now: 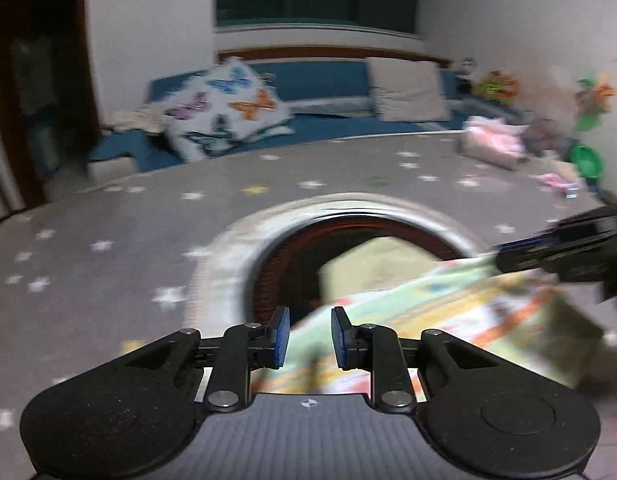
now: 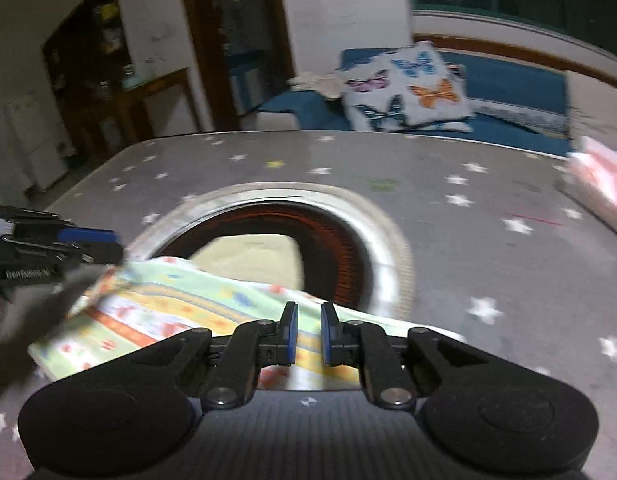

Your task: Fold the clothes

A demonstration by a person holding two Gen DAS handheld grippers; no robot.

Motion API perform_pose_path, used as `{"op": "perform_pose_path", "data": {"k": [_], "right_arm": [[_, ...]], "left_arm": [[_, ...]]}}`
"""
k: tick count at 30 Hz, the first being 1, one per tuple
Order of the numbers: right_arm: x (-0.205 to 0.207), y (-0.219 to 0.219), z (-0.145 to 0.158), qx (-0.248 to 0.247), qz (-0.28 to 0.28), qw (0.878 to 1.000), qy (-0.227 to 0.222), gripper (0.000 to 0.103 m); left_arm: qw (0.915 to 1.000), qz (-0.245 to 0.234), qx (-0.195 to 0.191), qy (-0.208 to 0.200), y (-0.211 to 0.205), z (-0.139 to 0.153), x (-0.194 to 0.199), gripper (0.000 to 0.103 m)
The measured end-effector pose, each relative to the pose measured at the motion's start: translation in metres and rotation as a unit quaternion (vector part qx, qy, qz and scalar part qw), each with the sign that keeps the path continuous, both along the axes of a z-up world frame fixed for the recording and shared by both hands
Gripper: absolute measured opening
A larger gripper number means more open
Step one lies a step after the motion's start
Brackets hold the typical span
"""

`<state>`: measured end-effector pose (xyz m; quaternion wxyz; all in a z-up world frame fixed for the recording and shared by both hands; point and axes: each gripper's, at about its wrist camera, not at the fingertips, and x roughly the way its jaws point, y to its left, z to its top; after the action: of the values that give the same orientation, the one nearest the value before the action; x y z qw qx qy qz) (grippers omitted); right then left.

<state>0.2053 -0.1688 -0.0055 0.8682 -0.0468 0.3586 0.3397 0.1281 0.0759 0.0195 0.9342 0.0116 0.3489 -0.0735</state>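
- Filling the bottom of the left wrist view, the left gripper [image 1: 310, 336] is pointing down at the table, its blue pads standing a little apart with the printed cloth [image 1: 428, 320] running between them; it is gripping the cloth's near edge.
- At the bottom of the right wrist view, the right gripper [image 2: 309, 334] is clamping the same cloth, its pads nearly together with fabric in the narrow gap.
- Between the two grippers the cloth is hanging stretched and partly lifted: in the right wrist view one corner is rising toward the left gripper's tips at centre left, and grey blur is showing beneath that raised edge.
- Its fabric is showing pale green with yellow and orange bands and small red and blue motifs; motion blur is hiding finer detail.
- Just behind, the cloth is covering the lower part of a round opening [image 1: 348, 204] with a pale rim and a reddish-brown inside.
- Around it, a grey star-printed table cover [image 1: 108, 248] is spreading across the middle of both views.
- At the cover's far right, a pink folded pile [image 1: 492, 140] is lying.
- Farthest back, a butterfly cushion [image 1: 228, 108] is leaning on a blue sofa [image 1: 320, 76].
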Motion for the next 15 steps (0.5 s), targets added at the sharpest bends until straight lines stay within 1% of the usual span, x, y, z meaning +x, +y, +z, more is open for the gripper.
{"op": "perform_pose_path", "data": {"k": [2, 4, 7, 9, 12, 15], "right_arm": [[0.004, 0.014, -0.003, 0.001, 0.012, 1.000, 0.003, 0.011], [0.010, 0.025, -0.010, 0.002, 0.016, 1.000, 0.014, 0.011], [0.019, 0.036, -0.020, -0.005, 0.016, 1.000, 0.024, 0.011], [0.022, 0.040, -0.025, -0.008, 0.014, 1.000, 0.025, 0.011], [0.015, 0.039, -0.018, -0.011, 0.020, 1.000, 0.018, 0.011], [0.001, 0.037, -0.008, -0.009, 0.044, 0.999, 0.008, 0.012]], "left_arm": [[0.9996, -0.019, -0.016, 0.011, -0.011, -0.002, 0.009, 0.024], [0.9992, -0.024, -0.022, 0.023, -0.019, -0.009, 0.021, 0.024], [0.9988, -0.018, -0.019, 0.042, -0.023, -0.022, 0.037, 0.021], [0.9988, -0.015, -0.017, 0.042, -0.022, -0.025, 0.040, 0.020], [0.9989, -0.013, -0.019, 0.041, -0.021, -0.027, 0.042, 0.020], [0.9991, -0.014, -0.013, 0.037, -0.023, -0.028, 0.041, 0.020]]}}
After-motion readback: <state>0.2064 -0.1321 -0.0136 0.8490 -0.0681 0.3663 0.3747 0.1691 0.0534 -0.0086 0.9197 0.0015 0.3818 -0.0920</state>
